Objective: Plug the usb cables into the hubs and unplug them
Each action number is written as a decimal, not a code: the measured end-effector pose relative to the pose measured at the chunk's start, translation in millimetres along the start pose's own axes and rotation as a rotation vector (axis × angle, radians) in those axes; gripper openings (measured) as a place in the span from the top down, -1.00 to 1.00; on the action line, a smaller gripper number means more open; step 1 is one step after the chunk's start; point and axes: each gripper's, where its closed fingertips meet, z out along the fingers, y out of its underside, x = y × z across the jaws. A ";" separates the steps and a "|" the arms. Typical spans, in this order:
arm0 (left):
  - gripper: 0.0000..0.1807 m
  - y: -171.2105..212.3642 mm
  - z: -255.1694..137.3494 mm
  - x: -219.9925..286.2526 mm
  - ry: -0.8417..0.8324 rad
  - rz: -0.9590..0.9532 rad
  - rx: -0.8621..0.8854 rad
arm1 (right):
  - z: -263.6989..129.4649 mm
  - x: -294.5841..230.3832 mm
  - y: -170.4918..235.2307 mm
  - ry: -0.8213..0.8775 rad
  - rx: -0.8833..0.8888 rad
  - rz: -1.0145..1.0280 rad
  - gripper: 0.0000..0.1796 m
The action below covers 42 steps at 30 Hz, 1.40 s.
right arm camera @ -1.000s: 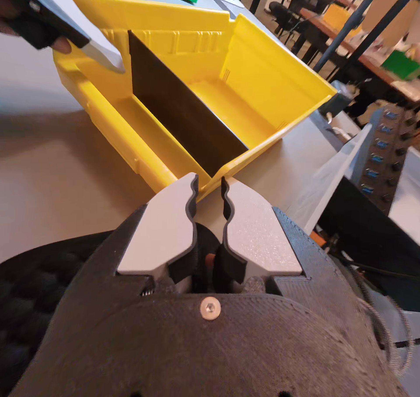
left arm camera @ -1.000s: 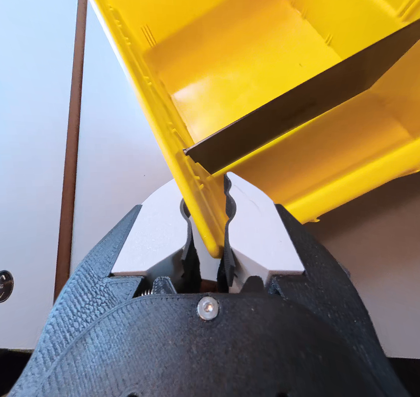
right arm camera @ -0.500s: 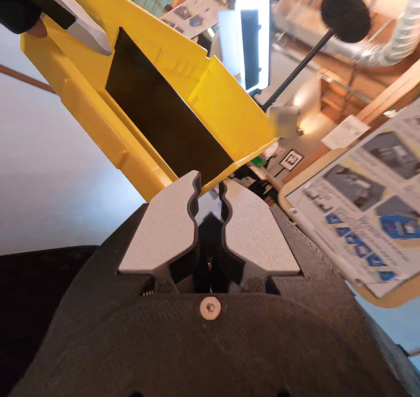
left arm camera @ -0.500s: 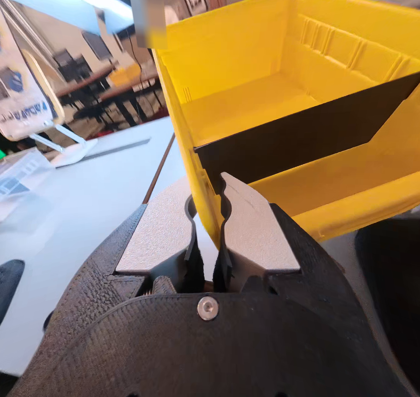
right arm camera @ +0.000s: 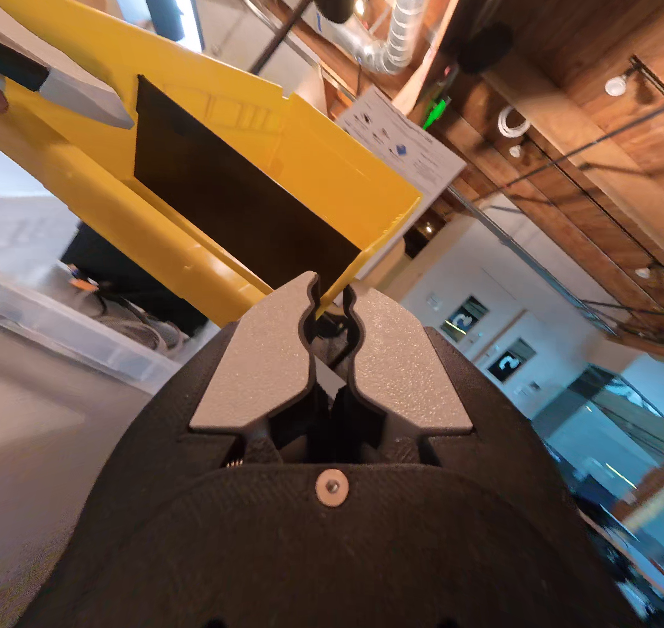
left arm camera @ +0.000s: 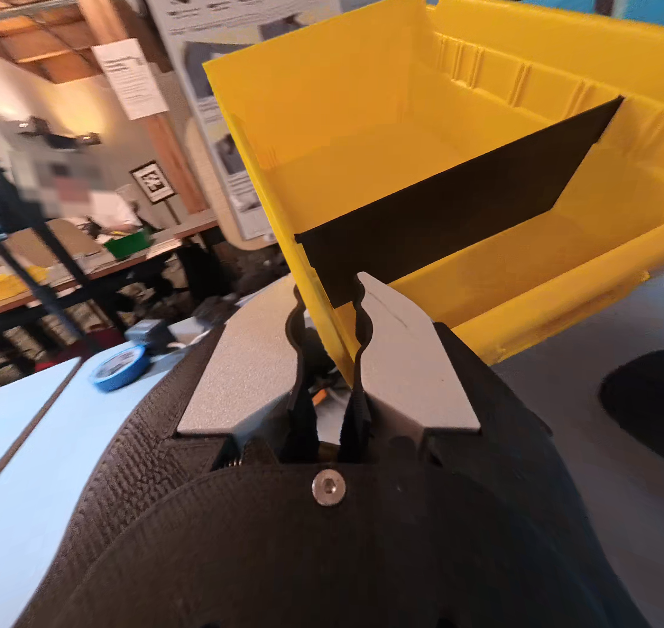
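Note:
A yellow bin (left arm camera: pixel 359 125) with a black divider (left arm camera: pixel 449 215) is held up in the air, tilted, and looks empty inside. My left gripper (left arm camera: pixel 327 287) is shut on the bin's side wall near the divider's end. My right gripper (right arm camera: pixel 330 287) is shut on the thin edge of the bin's (right arm camera: pixel 143 197) opposite wall, next to the divider (right arm camera: pixel 233 197). One of the left gripper's fingers (right arm camera: pixel 82 96) shows at the far side in the right wrist view. No USB cable or hub is in view.
A blue tape roll (left arm camera: pixel 118 366) lies on the pale table (left arm camera: pixel 43 449) to the left. Work benches with a green bin (left arm camera: pixel 127 246) and a poster board (left arm camera: pixel 233 17) stand behind. A clear plastic box (right arm camera: pixel 90 334) sits low on the left, and a ceiling duct (right arm camera: pixel 395 35) is overhead.
Both grippers have lifted the bin off the table and tilted it upward. Both views have swung from the table to the room and ceiling. Both grips have held.

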 end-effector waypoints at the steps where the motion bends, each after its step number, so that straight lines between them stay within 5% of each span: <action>1: 0.74 -1.0 8.9 14.4 0.032 -0.001 0.002 | -7.2 8.6 10.3 0.019 -0.024 0.001 0.87; 13: 0.77 -19.3 94.6 151.2 0.258 0.051 0.004 | -66.2 95.6 116.6 0.205 -0.232 0.022 0.85; 22: 0.75 35.4 131.7 236.2 0.456 0.036 -0.154 | -100.6 108.5 198.9 0.139 -0.459 0.051 0.85; 28: 0.76 80.0 135.8 262.1 0.532 0.136 -0.262 | -112.5 97.7 235.4 0.071 -0.565 0.131 0.86; 34: 0.75 85.9 135.8 266.8 0.521 0.161 -0.244 | -116.1 92.7 247.4 0.048 -0.570 0.162 0.86; 37: 0.66 95.3 129.8 272.9 0.590 0.190 -0.268 | -122.4 85.0 258.8 -0.035 -0.642 0.192 0.83; 42: 0.07 75.3 114.3 260.8 0.626 0.284 -0.207 | -124.1 90.0 252.3 -0.080 -0.683 0.041 0.67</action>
